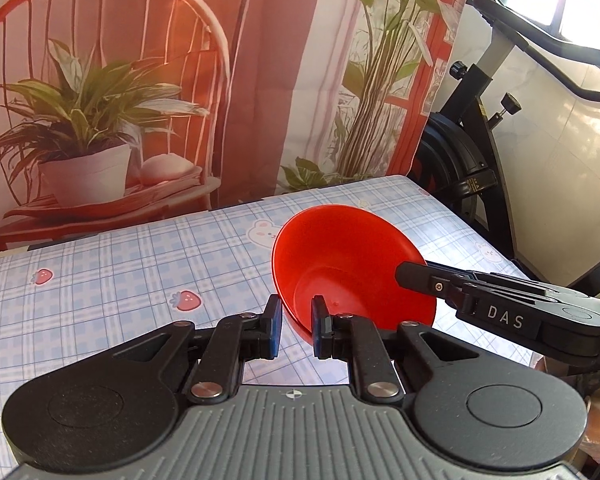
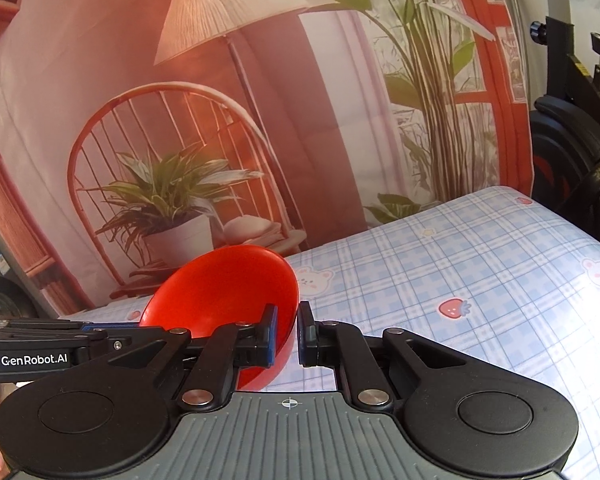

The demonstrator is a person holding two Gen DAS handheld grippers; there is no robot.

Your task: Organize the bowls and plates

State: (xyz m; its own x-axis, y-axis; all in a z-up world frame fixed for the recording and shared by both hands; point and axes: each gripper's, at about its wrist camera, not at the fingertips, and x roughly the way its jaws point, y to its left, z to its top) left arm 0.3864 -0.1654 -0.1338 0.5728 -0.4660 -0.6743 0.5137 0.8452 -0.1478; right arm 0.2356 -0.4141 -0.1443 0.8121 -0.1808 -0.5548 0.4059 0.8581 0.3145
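A red plastic bowl (image 1: 352,264) is held tilted above the checked tablecloth (image 1: 140,272), gripped on opposite sides of its rim. In the left wrist view my left gripper (image 1: 296,326) straddles the near rim, one pad inside and one outside. My right gripper (image 1: 410,274) comes in from the right and clamps the far rim. In the right wrist view the same bowl (image 2: 228,292) sits left of centre, and my right gripper (image 2: 287,334) pinches its rim between the blue pads. The left gripper's fingers (image 2: 100,330) reach in from the left edge.
A printed backdrop (image 1: 180,80) of a chair, potted plant and lamp hangs behind the table's far edge. A black exercise bike (image 1: 480,152) stands past the table's right corner. The cloth (image 2: 460,280) has strawberry and bear prints.
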